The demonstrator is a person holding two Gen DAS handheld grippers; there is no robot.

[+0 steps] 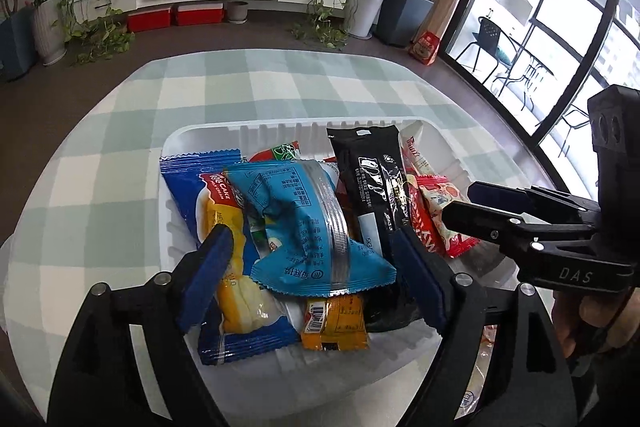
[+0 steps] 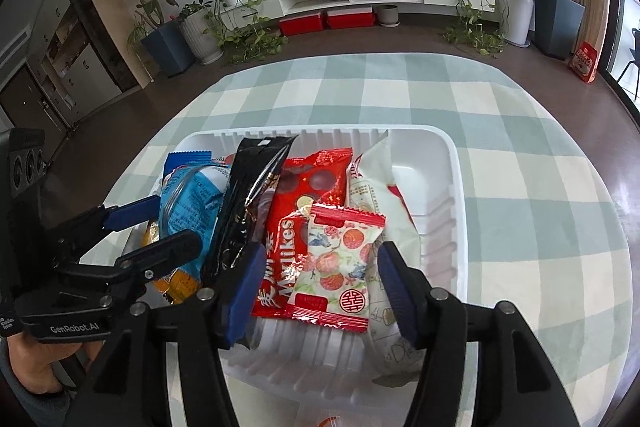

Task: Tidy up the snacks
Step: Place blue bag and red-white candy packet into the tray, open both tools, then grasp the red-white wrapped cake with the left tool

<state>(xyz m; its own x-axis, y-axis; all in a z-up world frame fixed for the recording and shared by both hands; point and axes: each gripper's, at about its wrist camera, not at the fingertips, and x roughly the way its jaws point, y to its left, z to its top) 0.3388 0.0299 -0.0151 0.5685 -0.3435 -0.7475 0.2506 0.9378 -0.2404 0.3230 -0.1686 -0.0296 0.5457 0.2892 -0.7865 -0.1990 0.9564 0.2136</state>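
Two grippers, left gripper (image 1: 308,279), right gripper (image 2: 316,291), jaws apart, one tray (image 2: 444,163)

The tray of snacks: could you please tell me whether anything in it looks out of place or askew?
Nothing is spilled, but the packets in the tray lie heaped and crooked. The black packet leans over the red one, and the tray's right end is bare.

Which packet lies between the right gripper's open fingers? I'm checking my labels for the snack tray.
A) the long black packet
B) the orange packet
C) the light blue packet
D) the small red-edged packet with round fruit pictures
D: in the right wrist view the small red-edged packet lies in the white tray between the blue pads of the right gripper, untouched by either.
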